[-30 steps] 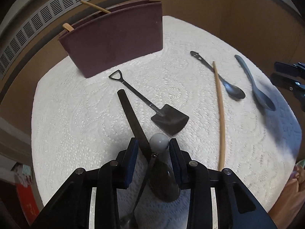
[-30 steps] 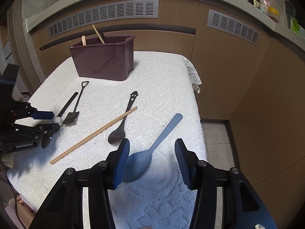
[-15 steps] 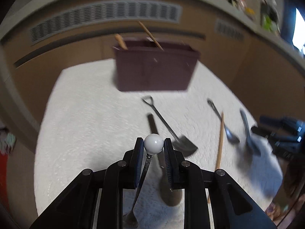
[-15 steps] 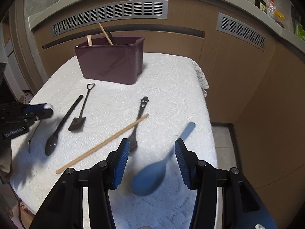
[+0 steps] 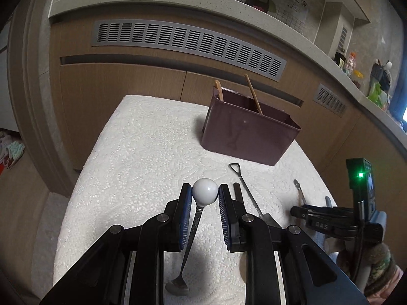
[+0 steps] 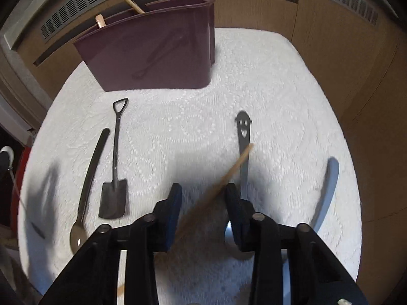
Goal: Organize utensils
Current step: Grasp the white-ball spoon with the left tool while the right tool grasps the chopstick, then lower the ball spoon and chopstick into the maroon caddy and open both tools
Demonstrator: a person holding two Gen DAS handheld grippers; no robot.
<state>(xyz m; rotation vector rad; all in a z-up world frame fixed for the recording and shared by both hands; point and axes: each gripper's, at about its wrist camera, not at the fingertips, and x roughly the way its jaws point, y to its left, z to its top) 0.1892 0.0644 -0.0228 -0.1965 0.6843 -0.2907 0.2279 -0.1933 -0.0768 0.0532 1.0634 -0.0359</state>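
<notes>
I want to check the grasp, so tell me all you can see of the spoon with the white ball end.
The ball-ended spoon has a glossy white ball on a thin grey metal stem ending in a small bowl. The left hand-held gripper pinches the ball between its blue pads. The spoon hangs bowl down above the white lace tablecloth; whether the bowl touches it is unclear.

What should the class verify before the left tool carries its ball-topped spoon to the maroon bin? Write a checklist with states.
1. Left tool shut on the white ball-topped metal spoon: ok.
2. Spoon lifted off the white lace tablecloth: ok.
3. Grip firm on the round ball: cannot tell.
4. Maroon plastic bin upright, opening visible: ok.
5. Room beside the wooden sticks in the bin: cannot tell.
6. Right tool, open around the wooden chopstick, apart from the bin: ok.
</notes>
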